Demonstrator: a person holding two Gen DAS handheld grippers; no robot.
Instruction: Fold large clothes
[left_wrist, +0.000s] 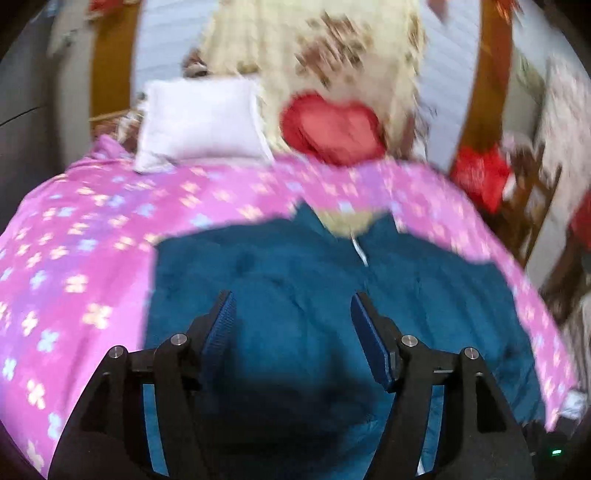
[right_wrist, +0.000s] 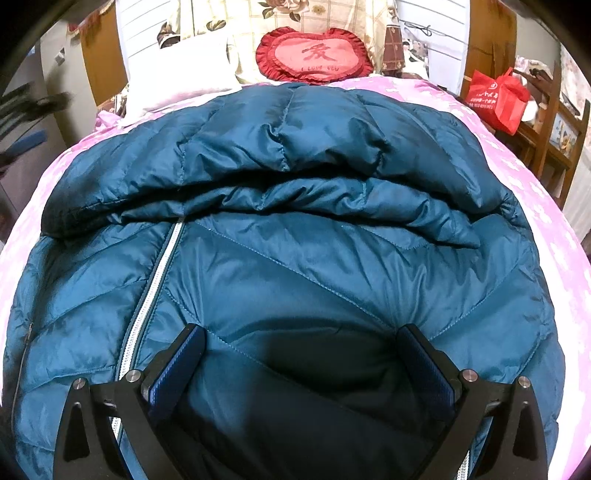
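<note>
— Teal, quilted, shiny: a down jacket (right_wrist: 295, 229) spread over the pink flowered bedspread (right_wrist: 546, 206), filling most of the right wrist view. White zipper (right_wrist: 155, 291) running down its left half. Sleeve folded across the upper part, puffed into a thick roll.

— And the grippers?

— Left gripper (left_wrist: 291, 314) above the jacket (left_wrist: 258, 280), jaws parted, nothing between the blue pads (left_wrist: 221, 325). Not touching the cloth, as far as can be told (left view badly blurred). Right gripper (right_wrist: 301, 354) low over the jacket front, jaws spread wide, blue pads (right_wrist: 428, 365) either side of a dark shadowed patch of fabric. Not pressed on it. Whether the tips rest on the cloth: cannot tell.

— Beyond the jacket?

— White pillow (right_wrist: 184, 74) at upper left, red heart-shaped cushion (right_wrist: 314, 55) beside it, against a cream floral cover (right_wrist: 295, 14). Wooden headboard (right_wrist: 487, 40) behind. Red bag (right_wrist: 495, 96) on a wooden stand (right_wrist: 554, 122), off the bed to the right.
</note>
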